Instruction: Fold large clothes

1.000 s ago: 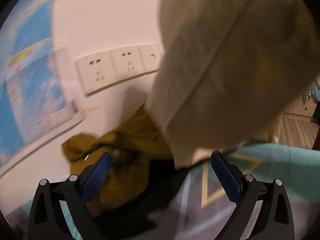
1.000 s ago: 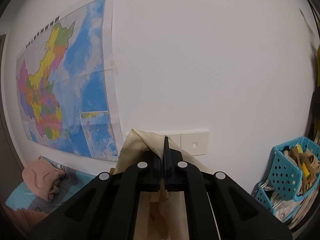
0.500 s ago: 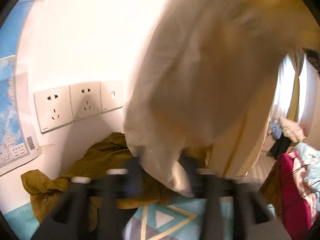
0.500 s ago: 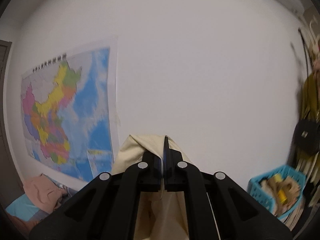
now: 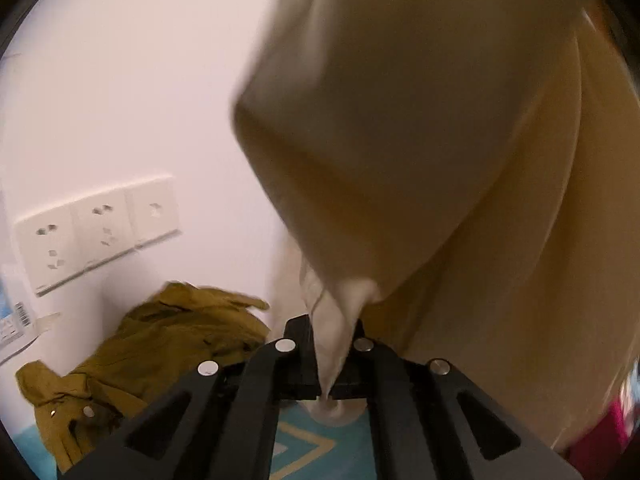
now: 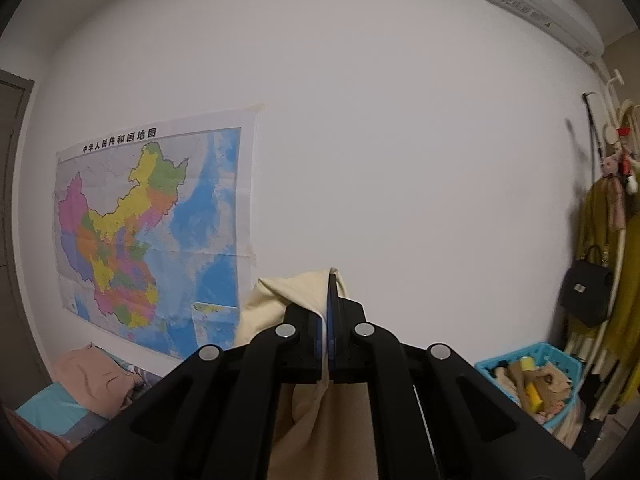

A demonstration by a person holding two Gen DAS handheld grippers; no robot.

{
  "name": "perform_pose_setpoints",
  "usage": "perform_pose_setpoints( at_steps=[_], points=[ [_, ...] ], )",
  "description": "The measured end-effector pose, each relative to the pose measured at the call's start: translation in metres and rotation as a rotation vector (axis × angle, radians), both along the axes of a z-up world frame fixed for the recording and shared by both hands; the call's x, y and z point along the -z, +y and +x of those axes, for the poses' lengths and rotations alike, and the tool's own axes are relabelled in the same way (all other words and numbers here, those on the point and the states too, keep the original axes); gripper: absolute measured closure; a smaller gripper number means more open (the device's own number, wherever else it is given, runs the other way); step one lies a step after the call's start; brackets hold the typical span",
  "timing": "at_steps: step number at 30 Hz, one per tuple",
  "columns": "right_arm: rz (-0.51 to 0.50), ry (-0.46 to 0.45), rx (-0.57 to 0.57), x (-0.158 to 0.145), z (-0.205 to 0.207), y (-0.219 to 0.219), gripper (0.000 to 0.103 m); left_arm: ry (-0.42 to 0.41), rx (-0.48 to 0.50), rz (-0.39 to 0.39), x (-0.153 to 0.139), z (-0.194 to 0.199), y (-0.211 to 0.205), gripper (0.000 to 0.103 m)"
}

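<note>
Two hand-held grippers with a cream garment stretched between them, compared with the view one second before. The left gripper is now clenched on a gathered tip of the cream garment; a second ago its blue-padded jaws stood wide apart with the cloth hanging in front of them, ungripped, and in the half-second frame they were a blur around it. The cloth now rises from the pinch and fills the upper right of the left wrist view, much closer to the lens than before. Behind it, the olive-green garment lies crumpled on the teal patterned cover against the white wall, below the row of wall sockets, which have slid lower and further left in this view than a second ago. The right gripper remains clamped on another fold of the same cream garment, as in both earlier frames; the cloth hangs down below its jaws. Its outlook has lifted: the wall map now sits lower in the right wrist view, an air conditioner has entered at the top right, and the blue basket of clothes and a black handbag on a rack appear at the right edge. A pink garment lies at the lower left.
</note>
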State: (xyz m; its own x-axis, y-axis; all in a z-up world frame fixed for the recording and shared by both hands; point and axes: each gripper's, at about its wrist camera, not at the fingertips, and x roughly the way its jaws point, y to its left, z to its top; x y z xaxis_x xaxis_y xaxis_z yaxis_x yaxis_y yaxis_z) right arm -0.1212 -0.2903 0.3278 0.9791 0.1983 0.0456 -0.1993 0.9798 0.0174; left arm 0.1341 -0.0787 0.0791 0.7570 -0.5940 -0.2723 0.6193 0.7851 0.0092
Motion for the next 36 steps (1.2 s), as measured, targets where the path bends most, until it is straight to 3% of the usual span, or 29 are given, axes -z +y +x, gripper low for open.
perform_pose_setpoints(
  at_steps=[4, 10, 14, 18, 21, 24, 26, 28, 31, 33, 35, 36],
  points=[
    [0.04, -0.05, -0.019, -0.005, -0.048, -0.02, 0.101, -0.033, -0.107, -0.11, -0.045, -0.008, 0.061, 0.103],
    [0.067, -0.116, -0.068, -0.006, -0.111, -0.028, 0.101, -0.243, -0.227, -0.162, -0.14, -0.083, 0.13, 0.103],
    [0.078, -0.132, -0.12, -0.003, -0.133, -0.021, 0.101, -0.378, -0.347, -0.143, -0.189, -0.153, 0.159, 0.103],
    [0.043, -0.143, -0.21, 0.007, -0.15, 0.003, 0.101, -0.459, -0.494, -0.102, -0.216, -0.244, 0.176, 0.103],
    [0.06, -0.166, -0.309, 0.008, -0.162, 0.015, 0.101, -0.472, -0.616, -0.041, -0.234, -0.318, 0.176, 0.103],
    [0.109, -0.294, -0.359, 0.004, -0.185, 0.011, 0.103, -0.477, -0.756, 0.045, -0.243, -0.374, 0.187, 0.103],
    [0.161, -0.349, -0.432, 0.005, -0.188, 0.008, 0.103, -0.432, -0.795, 0.073, -0.24, -0.387, 0.187, 0.103],
    [0.166, -0.308, -0.48, 0.012, -0.167, 0.021, 0.103, -0.357, -0.821, 0.12, -0.225, -0.376, 0.189, 0.103],
    [0.188, -0.073, -0.542, 0.057, -0.091, 0.053, 0.103, -0.185, -0.857, 0.2, -0.178, -0.348, 0.198, 0.103],
    [0.17, 0.089, -0.523, 0.097, -0.045, 0.074, 0.102, -0.105, -0.866, 0.181, -0.154, -0.336, 0.216, 0.103],
    [0.121, 0.244, -0.562, 0.142, -0.011, 0.097, 0.093, -0.04, -0.896, 0.163, -0.136, -0.327, 0.238, 0.103],
    [0.062, 0.299, -0.548, 0.166, -0.002, 0.112, 0.075, -0.011, -0.915, 0.149, -0.131, -0.321, 0.247, 0.103]
  ],
)
